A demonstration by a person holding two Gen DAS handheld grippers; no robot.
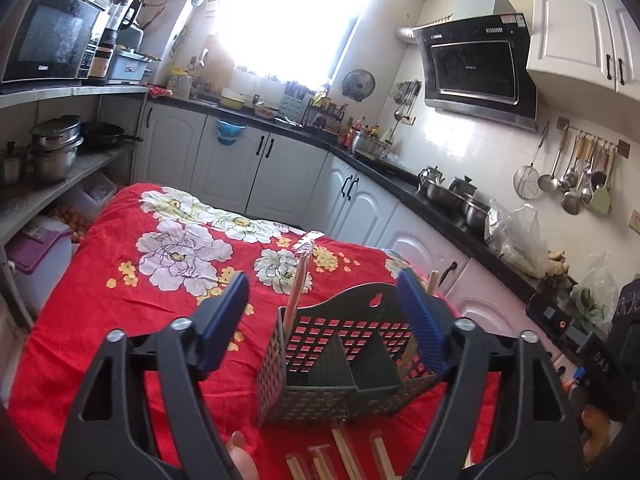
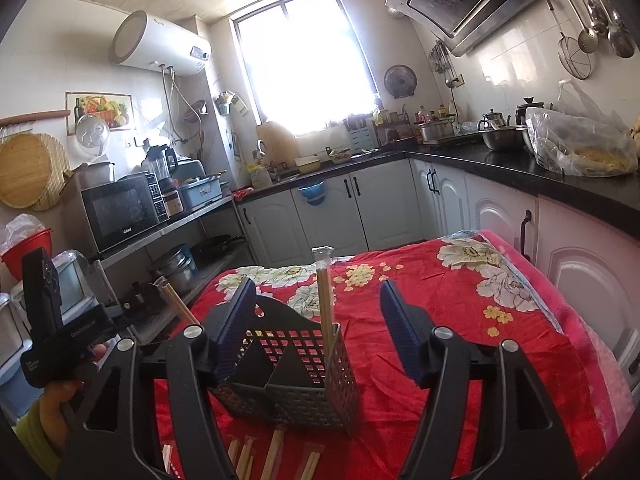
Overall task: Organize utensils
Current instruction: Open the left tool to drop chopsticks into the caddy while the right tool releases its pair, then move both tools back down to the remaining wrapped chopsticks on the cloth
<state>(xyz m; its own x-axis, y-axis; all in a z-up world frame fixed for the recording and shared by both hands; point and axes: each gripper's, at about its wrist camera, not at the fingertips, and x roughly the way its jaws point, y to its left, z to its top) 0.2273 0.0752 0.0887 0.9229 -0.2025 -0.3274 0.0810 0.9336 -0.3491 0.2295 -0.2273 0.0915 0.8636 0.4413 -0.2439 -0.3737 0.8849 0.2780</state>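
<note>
A dark green perforated utensil caddy (image 1: 344, 364) with compartments stands on the red floral cloth (image 1: 120, 280); it also shows in the right wrist view (image 2: 296, 376). A wrapped pair of chopsticks (image 1: 299, 276) stands upright in one compartment, and it shows in the right wrist view (image 2: 325, 296). Another pair (image 1: 434, 280) leans at the caddy's far side. Several wrapped chopstick pairs (image 1: 340, 456) lie on the cloth in front of the caddy; they also show in the right wrist view (image 2: 260, 456). My left gripper (image 1: 324, 320) is open and empty above the caddy. My right gripper (image 2: 318, 328) is open and empty.
White cabinets and a black counter (image 2: 520, 168) with pots and bags run along the right and back. Shelves with a microwave (image 1: 48, 36) and pots stand at the left. Ladles hang on the wall (image 1: 576, 176). The table's right edge lies next to the cabinets.
</note>
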